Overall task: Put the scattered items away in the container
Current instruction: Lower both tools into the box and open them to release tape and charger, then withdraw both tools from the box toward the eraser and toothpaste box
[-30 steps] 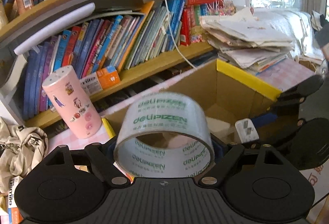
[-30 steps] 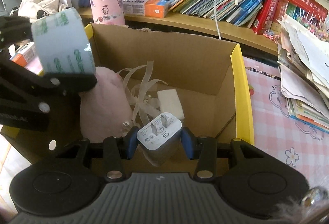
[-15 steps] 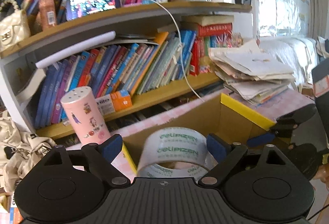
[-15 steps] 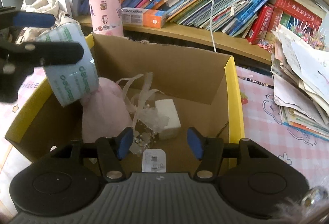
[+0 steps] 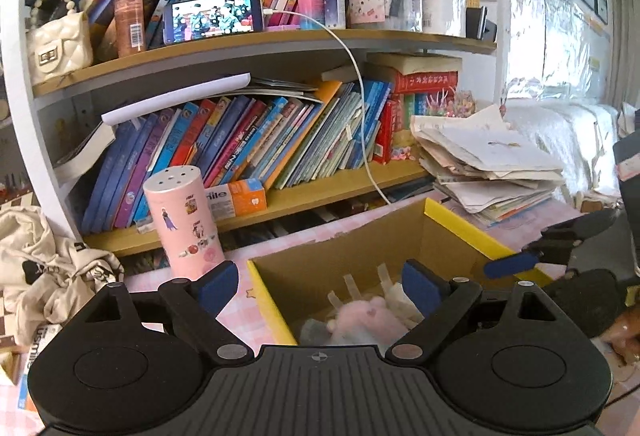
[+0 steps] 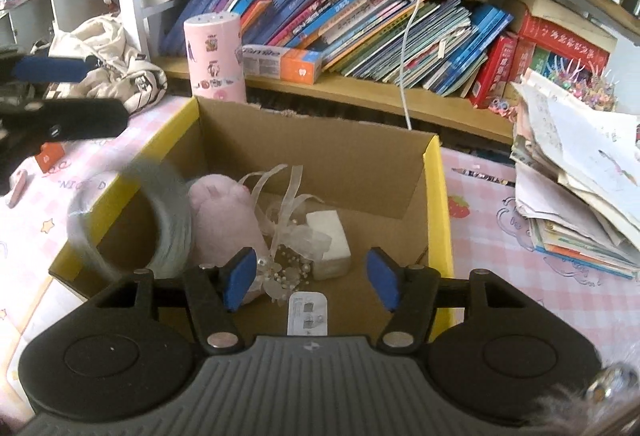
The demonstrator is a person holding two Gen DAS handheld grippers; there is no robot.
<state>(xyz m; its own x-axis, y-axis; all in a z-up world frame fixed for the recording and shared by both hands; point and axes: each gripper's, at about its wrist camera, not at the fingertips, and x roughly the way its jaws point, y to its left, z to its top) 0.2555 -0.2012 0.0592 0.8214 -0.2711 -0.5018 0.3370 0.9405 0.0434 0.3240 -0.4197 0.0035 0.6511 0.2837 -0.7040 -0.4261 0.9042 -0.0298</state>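
Observation:
A cardboard box with yellow flaps [image 6: 434, 196] [image 5: 460, 228] stands on the pink checked table. In the right wrist view a clear tape roll [image 6: 132, 220], blurred by motion, is at the box's left wall. Inside lie a pink plush [image 6: 224, 212] [image 5: 364, 320], a ribbon bundle with beads [image 6: 292, 232], a white block [image 6: 328, 240] and a white charger [image 6: 307, 318]. My right gripper [image 6: 310, 276] is open and empty above the box's near side. My left gripper [image 5: 318, 288] [image 6: 60, 96] is open and empty at the box's left edge.
A pink sticker-covered canister [image 6: 214, 56] [image 5: 184, 220] stands behind the box by the bookshelf [image 6: 360, 92]. A toothpaste carton [image 6: 282, 62] lies on the shelf. A paper stack [image 6: 580, 172] sits right. Cream cloth [image 6: 104, 60] and small items [image 6: 48, 158] lie left. A white cable [image 6: 412, 16] hangs down.
My left gripper opened and let go of the tape roll, which dropped into the box. My right gripper opened and the charger dropped to the box floor. Both grippers rose.

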